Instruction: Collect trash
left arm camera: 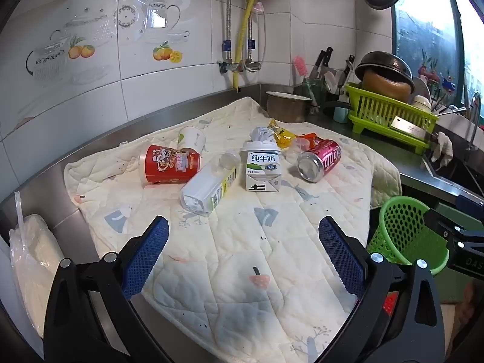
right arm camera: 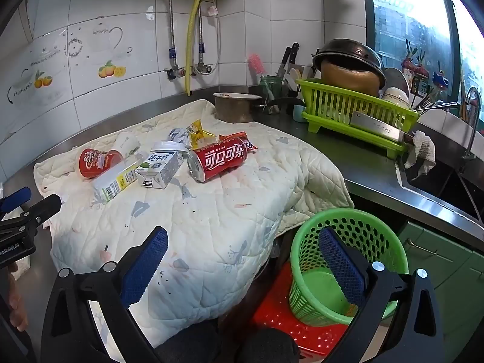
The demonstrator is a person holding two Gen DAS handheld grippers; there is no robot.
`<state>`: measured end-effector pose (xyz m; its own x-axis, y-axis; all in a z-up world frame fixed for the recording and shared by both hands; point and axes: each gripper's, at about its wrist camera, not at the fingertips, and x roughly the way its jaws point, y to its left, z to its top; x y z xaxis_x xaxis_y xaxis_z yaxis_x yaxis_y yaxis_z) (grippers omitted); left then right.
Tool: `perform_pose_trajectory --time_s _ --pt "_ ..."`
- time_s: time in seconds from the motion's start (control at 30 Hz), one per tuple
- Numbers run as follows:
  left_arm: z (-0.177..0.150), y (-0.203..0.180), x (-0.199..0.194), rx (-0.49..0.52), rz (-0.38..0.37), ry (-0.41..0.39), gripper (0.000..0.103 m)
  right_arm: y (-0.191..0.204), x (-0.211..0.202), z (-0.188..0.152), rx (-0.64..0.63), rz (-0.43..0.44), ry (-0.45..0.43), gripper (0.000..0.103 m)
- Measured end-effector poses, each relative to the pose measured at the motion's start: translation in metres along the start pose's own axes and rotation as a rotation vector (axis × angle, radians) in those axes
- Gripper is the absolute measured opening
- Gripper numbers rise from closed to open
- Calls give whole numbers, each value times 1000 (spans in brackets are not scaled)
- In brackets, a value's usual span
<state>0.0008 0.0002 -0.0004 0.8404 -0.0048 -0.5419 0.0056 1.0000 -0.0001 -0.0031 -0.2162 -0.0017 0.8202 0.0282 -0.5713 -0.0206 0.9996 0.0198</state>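
Trash lies on a quilted cloth (left arm camera: 236, 242): a red cola can (left arm camera: 319, 158) (right arm camera: 219, 158) on its side, a milk carton (left arm camera: 262, 168) (right arm camera: 158, 168), a clear plastic bottle (left arm camera: 208, 186) (right arm camera: 116, 180), a red paper cup (left arm camera: 169, 163) (right arm camera: 96, 160), a white cup (left arm camera: 192, 139), crumpled paper (left arm camera: 261, 134) and yellow and red wrappers (left arm camera: 282, 134). A green mesh basket (left arm camera: 405, 230) (right arm camera: 348, 266) stands empty off the cloth's right edge. My left gripper (left arm camera: 243, 252) is open above the cloth's near part. My right gripper (right arm camera: 242, 263) is open, its right finger over the basket.
A green dish rack (left arm camera: 390, 115) (right arm camera: 354, 112) with pots and a cleaver stands at the back right, beside a metal pot (left arm camera: 286, 107), a knife holder and a sink (right arm camera: 438, 181). A red stool (right arm camera: 302, 329) is under the basket. A plastic bag (left arm camera: 33, 257) lies at the left.
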Motion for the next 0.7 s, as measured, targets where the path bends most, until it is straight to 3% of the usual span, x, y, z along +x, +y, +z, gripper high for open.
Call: perform_pose_trajectory --time_s 0.7 --pt "-1 1 1 -13 6 -4 98 3 -5 1 6 -1 -11 97"
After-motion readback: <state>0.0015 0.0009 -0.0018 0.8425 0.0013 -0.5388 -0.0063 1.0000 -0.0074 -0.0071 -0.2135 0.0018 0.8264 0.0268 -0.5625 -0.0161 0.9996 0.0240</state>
